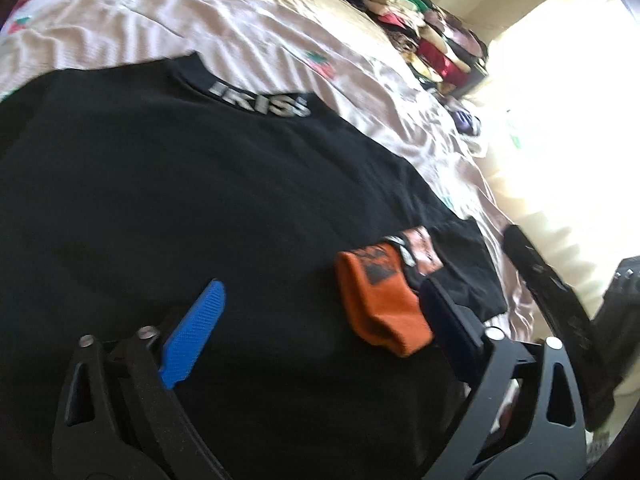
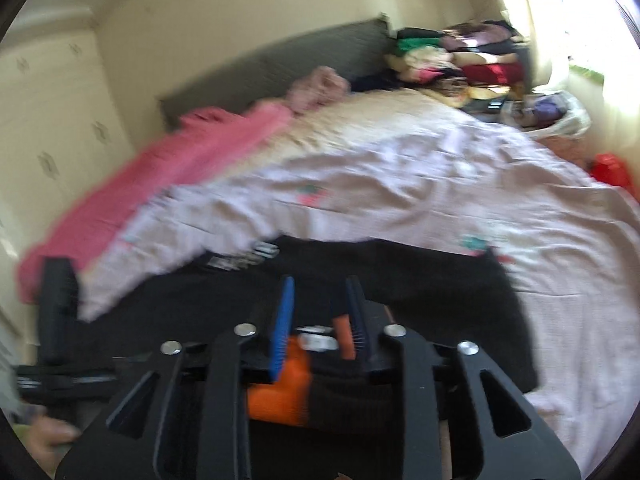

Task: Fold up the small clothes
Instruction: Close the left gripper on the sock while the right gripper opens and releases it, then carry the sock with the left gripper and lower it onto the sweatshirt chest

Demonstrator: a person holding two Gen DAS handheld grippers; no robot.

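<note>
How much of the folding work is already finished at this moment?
Done: the black shirt lies spread flat on the bedsheet, not yet folded. In hand: an orange-cuffed sock sits on the shirt's edge between the right gripper's slightly parted jaws; whether they pinch it is unclear. The left gripper hangs open over the shirt. Left: the folding itself.

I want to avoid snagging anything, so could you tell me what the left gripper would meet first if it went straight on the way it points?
Most likely the black T-shirt spread on the bed: the left gripper, jaws wide, points down at it. The orange sock lies near its right finger; depth is unclear.
</note>
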